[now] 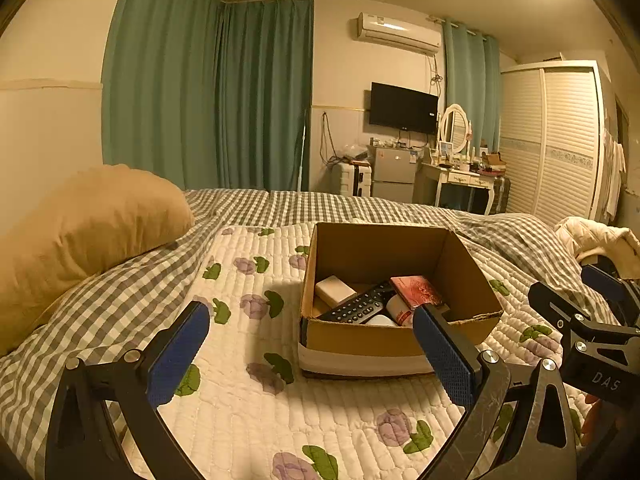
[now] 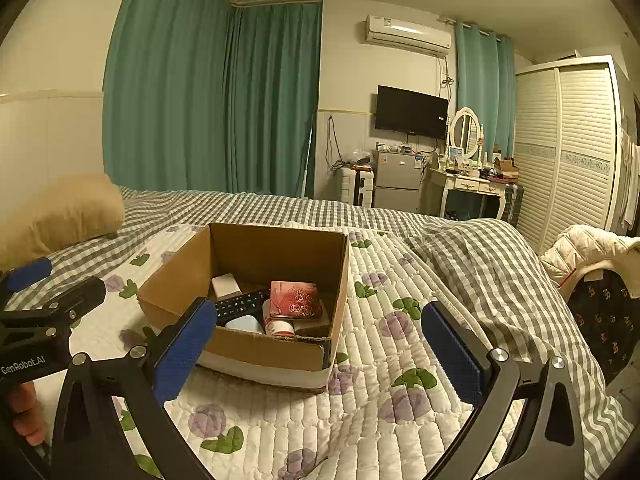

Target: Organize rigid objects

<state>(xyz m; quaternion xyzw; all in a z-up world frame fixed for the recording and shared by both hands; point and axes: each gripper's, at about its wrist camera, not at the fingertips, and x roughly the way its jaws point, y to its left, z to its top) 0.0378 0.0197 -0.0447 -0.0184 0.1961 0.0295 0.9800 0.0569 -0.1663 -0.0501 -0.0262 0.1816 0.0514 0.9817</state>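
Observation:
An open cardboard box (image 1: 468, 268) (image 2: 180, 264) sits on the floral quilt on the bed. Inside lie a black remote (image 1: 358, 305) (image 2: 242, 304), a red patterned box (image 1: 416, 290) (image 2: 294, 299), a white block (image 1: 334, 290) (image 2: 225, 286), a white-and-red bottle (image 1: 400, 310) (image 2: 278, 326) and a pale round item (image 2: 244, 324). My left gripper (image 1: 310, 356) is open and empty, just in front of the box. My right gripper (image 2: 320, 358) is open and empty, in front of the box's right corner.
A tan pillow (image 1: 88, 216) lies at the left on the checked sheet. A cream jacket (image 2: 588, 248) lies at the bed's right edge over a dark patterned thing (image 2: 604, 316). Curtains, fridge, dressing table and wardrobe stand beyond the bed.

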